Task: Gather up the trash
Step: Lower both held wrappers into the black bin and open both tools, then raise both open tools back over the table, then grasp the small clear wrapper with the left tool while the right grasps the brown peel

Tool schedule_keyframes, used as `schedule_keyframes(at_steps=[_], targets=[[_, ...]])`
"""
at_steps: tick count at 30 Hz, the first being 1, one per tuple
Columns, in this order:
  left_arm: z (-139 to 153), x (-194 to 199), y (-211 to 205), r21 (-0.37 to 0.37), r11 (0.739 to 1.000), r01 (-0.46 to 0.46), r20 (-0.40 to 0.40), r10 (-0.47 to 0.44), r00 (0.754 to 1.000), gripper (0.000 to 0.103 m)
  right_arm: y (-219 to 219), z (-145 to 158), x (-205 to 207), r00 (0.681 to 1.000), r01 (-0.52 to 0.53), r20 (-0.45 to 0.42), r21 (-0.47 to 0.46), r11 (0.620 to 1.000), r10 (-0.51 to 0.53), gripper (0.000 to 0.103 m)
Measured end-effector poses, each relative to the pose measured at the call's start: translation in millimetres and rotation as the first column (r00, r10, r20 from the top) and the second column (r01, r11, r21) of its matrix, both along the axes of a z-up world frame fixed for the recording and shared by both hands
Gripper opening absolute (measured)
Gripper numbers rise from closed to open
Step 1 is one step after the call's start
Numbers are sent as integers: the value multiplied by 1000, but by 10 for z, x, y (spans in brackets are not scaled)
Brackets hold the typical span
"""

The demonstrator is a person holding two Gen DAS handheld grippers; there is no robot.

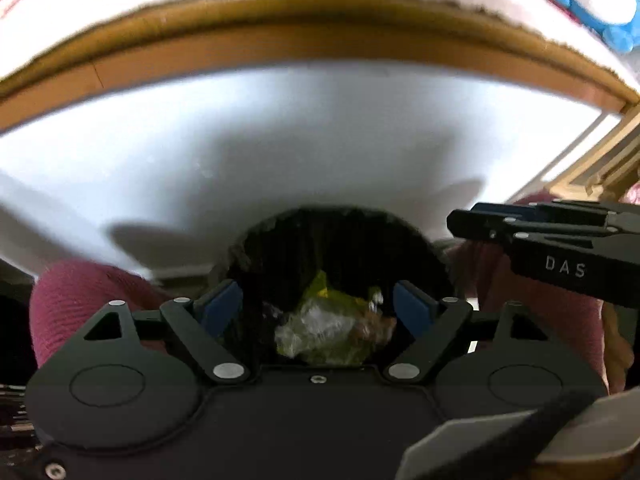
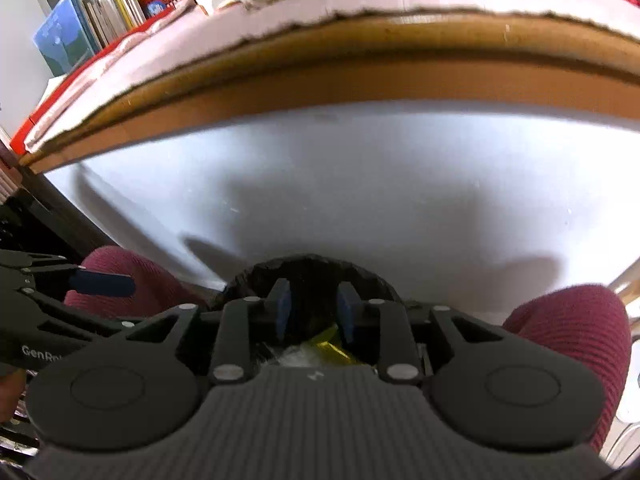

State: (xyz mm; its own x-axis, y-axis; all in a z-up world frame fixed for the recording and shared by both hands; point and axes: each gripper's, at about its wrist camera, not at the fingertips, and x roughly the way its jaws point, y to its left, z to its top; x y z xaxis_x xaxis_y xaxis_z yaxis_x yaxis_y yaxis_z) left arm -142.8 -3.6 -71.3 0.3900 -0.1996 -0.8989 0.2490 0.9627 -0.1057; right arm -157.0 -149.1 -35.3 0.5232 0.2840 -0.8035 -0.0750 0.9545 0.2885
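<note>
Both our claws tilt steeply down over the round black bin [image 1: 340, 248], where crumpled yellow-and-clear plastic wrappers [image 1: 328, 328] lie. Our left gripper [image 1: 318, 306] gapes wide, empty; our right gripper [image 2: 314, 312], at three o'clock, stands part-open, gripping nothing.

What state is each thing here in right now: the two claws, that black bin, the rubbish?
Left gripper: open, empty, above the bin.
Right gripper: partly open, nothing between its pads.
Bin: open-topped, between the person's knees.
Wrappers: crumpled, lying inside the bin.
Table: edge just beyond the bin.
</note>
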Motion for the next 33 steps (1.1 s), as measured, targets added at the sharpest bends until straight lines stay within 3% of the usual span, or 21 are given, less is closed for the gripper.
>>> schedule_keyframes(at_steps=[7, 12, 18, 23, 24, 26, 27, 33], targets=[[585, 34, 176, -131, 991, -26, 177, 49, 983, 94, -51, 558, 82, 980, -36, 195, 23, 999, 31, 61], [904, 149, 240, -177, 984, -26, 328, 84, 941, 97, -71, 861, 219, 943, -22, 330, -21, 1000, 28, 66], [1068, 445, 168, -201, 979, -33, 461, 124, 879, 96, -178, 1022, 472, 898, 95, 436, -63, 993, -59, 66], [1050, 834, 14, -209, 977, -36, 482, 135, 866, 81, -332, 1039, 811, 894, 138, 436, -44, 989, -105, 64], [1034, 924, -33, -220, 975, -32, 485, 138, 864, 79, -348, 1029, 876, 895, 140, 434, -42, 989, -108, 60], [1004, 1069, -102, -234, 972, -28, 479, 141, 866, 76, -378, 1001, 1026, 901, 145, 418, -42, 989, -115, 41], [978, 1128, -144, -238, 971, -21, 478, 136, 868, 75, -390, 982, 1074, 904, 147, 411, -36, 989, -119, 39], [809, 1460, -337, -220, 975, -26, 452, 125, 883, 59, -322, 917, 1234, 910, 117, 399, 0, 993, -108, 37]])
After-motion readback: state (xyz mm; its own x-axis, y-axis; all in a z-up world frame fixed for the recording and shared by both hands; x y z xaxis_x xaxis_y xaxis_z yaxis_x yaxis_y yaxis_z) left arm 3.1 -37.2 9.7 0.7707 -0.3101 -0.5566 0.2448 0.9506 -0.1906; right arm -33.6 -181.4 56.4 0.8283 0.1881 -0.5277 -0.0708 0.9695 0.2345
